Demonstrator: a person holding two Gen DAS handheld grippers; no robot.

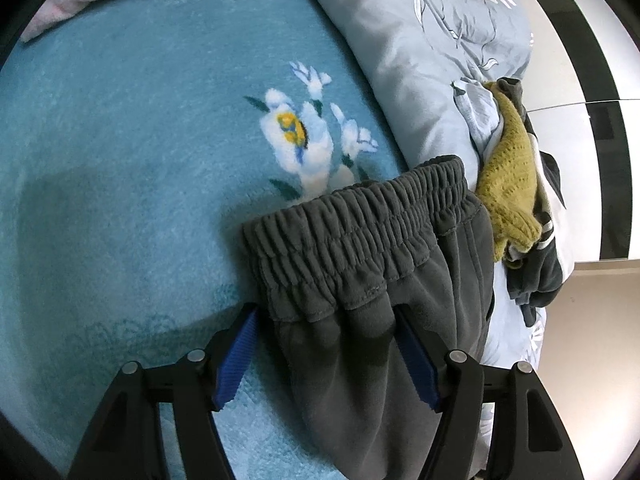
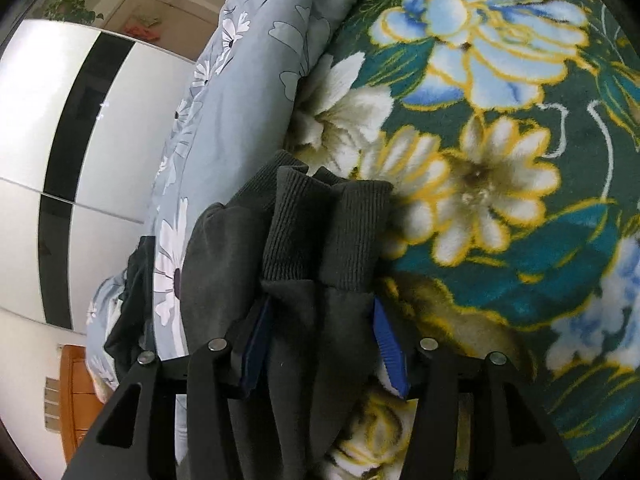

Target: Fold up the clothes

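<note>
Dark grey trousers are held at both ends over the bed. In the left wrist view their gathered elastic waistband [image 1: 360, 216] sticks out past my left gripper [image 1: 326, 312], whose blue pads [image 1: 236, 356] press on the bunched cloth just below it. In the right wrist view the two ribbed leg cuffs [image 2: 320, 232] stand side by side beyond my right gripper [image 2: 320, 304], which is shut on the legs behind them. The rest of the trousers hangs down under each gripper, out of sight.
A teal fleece blanket [image 1: 140, 140] with floral print [image 2: 500, 184] covers the bed. A grey-blue flowered duvet [image 1: 432, 60] lies bunched along the edge, with an olive knitted garment [image 1: 508, 184] and dark clothes [image 1: 536, 276] on it. A white wardrobe [image 2: 60, 120] stands beyond.
</note>
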